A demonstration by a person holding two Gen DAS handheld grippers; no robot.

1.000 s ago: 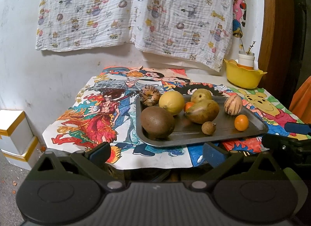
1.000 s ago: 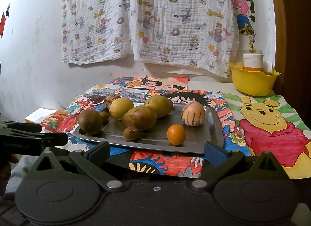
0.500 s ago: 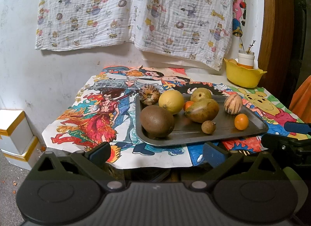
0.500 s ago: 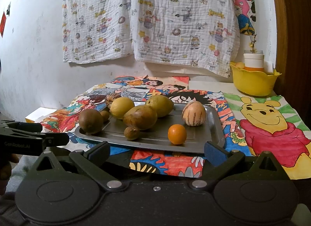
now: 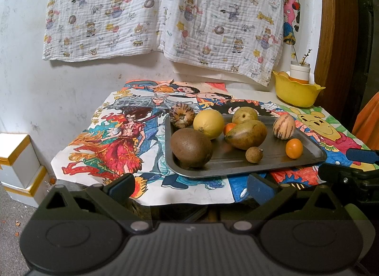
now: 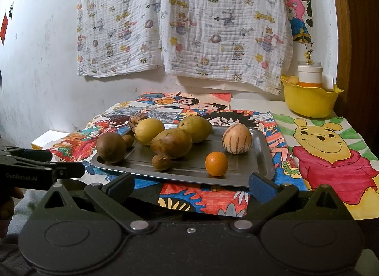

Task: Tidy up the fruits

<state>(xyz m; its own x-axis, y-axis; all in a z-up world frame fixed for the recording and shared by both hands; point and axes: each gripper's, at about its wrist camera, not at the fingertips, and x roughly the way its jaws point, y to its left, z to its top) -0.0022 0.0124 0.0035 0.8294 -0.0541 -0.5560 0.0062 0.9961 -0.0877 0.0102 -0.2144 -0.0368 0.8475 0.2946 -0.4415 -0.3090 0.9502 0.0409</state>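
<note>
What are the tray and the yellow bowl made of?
Tray: looks like metal, dull grey brushed finish with soft reflections of the fruit and pressed ridges in the floor. Bowl: probably plastic, glossy uniform yellow with a thin wavy moulded rim.

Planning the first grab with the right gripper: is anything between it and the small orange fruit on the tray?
Nothing visible. The right gripper, open, faces the small orange fruit near the metal tray front edge; other fruits sit farther back.

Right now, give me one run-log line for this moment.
stage: pre-grasp | left claw: open, empty | right claw: open, empty | fruits: all on tray | bowl: back right
</note>
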